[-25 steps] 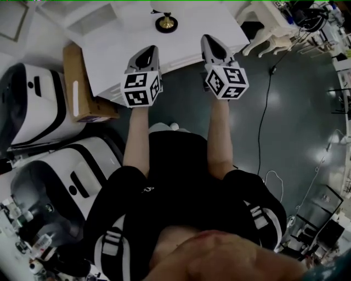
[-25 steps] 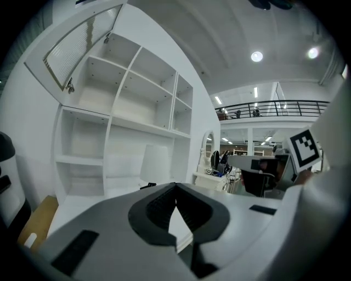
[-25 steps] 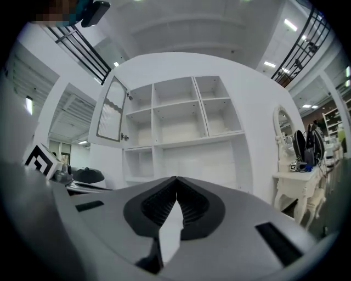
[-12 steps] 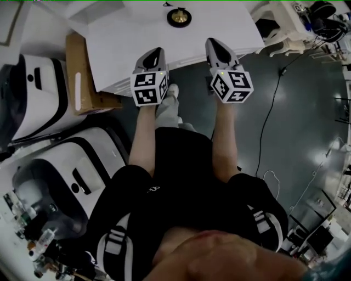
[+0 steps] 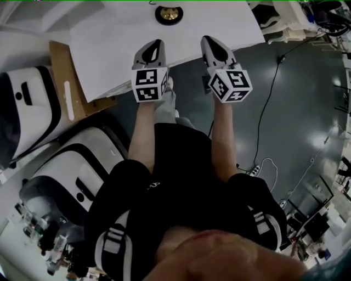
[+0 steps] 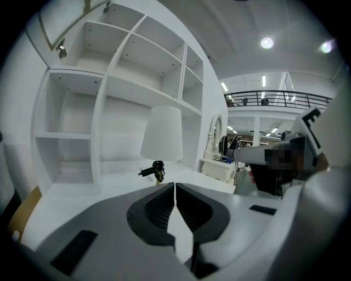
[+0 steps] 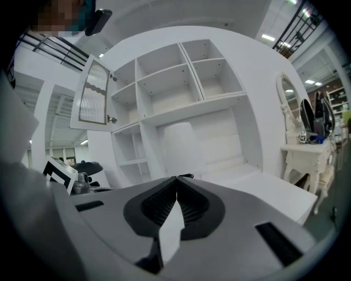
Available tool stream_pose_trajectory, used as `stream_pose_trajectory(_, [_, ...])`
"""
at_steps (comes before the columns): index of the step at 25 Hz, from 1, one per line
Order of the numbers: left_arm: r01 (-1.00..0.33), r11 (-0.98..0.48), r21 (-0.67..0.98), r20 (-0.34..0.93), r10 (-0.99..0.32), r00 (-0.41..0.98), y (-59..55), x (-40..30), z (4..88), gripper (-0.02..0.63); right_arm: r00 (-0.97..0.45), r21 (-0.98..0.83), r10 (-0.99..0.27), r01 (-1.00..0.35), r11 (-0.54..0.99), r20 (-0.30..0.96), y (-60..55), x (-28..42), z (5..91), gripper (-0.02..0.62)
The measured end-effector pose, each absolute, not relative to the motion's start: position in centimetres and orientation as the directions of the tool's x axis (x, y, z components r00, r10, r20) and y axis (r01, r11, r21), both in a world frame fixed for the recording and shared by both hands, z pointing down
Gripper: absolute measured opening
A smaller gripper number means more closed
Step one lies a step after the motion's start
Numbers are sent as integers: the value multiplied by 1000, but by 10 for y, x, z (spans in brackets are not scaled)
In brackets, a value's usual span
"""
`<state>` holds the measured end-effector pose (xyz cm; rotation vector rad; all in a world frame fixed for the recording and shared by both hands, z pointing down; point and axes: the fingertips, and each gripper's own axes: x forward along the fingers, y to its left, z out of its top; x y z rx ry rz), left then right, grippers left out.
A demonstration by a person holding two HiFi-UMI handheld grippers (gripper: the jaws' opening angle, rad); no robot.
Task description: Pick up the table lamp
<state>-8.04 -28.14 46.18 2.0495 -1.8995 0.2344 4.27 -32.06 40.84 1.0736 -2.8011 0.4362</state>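
Note:
The table lamp stands at the far side of the white table (image 5: 109,49). Only its dark round base with a brass centre (image 5: 168,15) shows in the head view. The left gripper view shows its white shade (image 6: 162,133) and a bundled black cord (image 6: 155,170) at the stem. In the right gripper view the shade (image 7: 184,148) is a pale shape straight ahead. My left gripper (image 5: 156,44) and right gripper (image 5: 207,39) hover side by side over the table's near edge, short of the lamp. Both are shut and hold nothing.
A white shelf unit (image 6: 109,82) rises behind the lamp. A cardboard box (image 5: 68,82) leans at the table's left, beside white machines (image 5: 27,110). A white dresser with a mirror (image 7: 301,153) stands to the right. A cable (image 5: 269,110) trails over the dark floor.
The person has stepped closer to the table, and a leg and shoe now show under the left gripper. Both grippers stay shut and side by side, carried forward and lower.

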Motion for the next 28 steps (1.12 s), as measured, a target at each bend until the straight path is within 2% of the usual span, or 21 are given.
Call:
stream_pose_trajectory(8, [-977, -147, 152, 361, -913, 193, -323, -72, 493, 11, -777, -312, -597, -628, 713, 200, -356, 25, 433, 18])
stream_pose_trajectory(12, [-968, -186, 168, 351, -906, 235, -352, -73, 505, 74, -790, -311, -593, -610, 729, 158, -369, 14, 438, 18])
stream_pose_trajectory(17, [-970, -182, 160, 360, -904, 229, -382, -85, 524, 99, -806, -309, -564, -590, 746, 178, -382, 0, 452, 18])
stream_pose_trajectory(21, [-971, -189, 145, 397, -888, 232, -397, -92, 547, 173, -800, -315, -562, -600, 735, 211, -395, -2, 468, 20])
stream_pose_trajectory(28, [-964, -226, 141, 427, -864, 265, -421, -101, 583, 183, -795, -325, -548, -606, 726, 259, -410, -14, 494, 18])
